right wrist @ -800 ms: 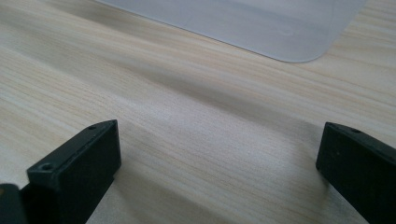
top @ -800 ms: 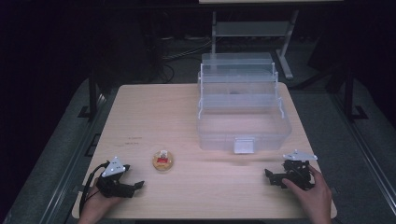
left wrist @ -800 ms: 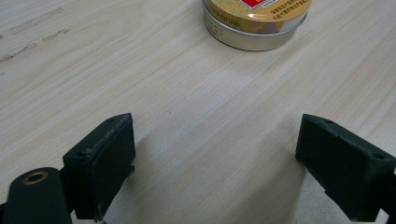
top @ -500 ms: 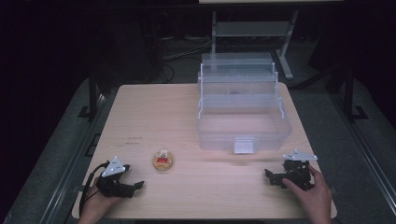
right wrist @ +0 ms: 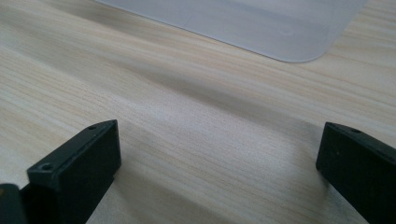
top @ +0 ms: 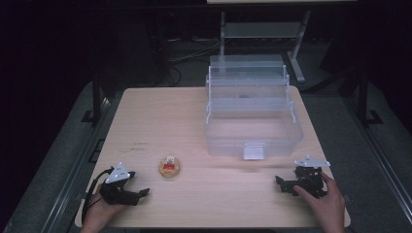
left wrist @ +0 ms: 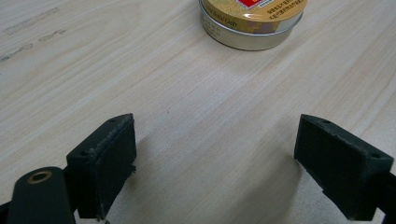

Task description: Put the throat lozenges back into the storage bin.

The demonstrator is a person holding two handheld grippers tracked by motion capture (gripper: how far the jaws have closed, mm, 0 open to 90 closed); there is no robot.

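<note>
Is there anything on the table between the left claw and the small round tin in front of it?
Nothing visible. In the left gripper view, bare wood runs from the open left claw up to the round tin. In the high view, the tin sits apart from the clear plastic box.

I see a pale matt wood-grain table (top: 160,111) under a shiny metal tin (left wrist: 252,23). The clear plastic box (top: 252,121) looks smooth, my jaw pads matt black.

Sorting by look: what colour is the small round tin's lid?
Gold with a red label; the tin shows best in the left gripper view.
</note>
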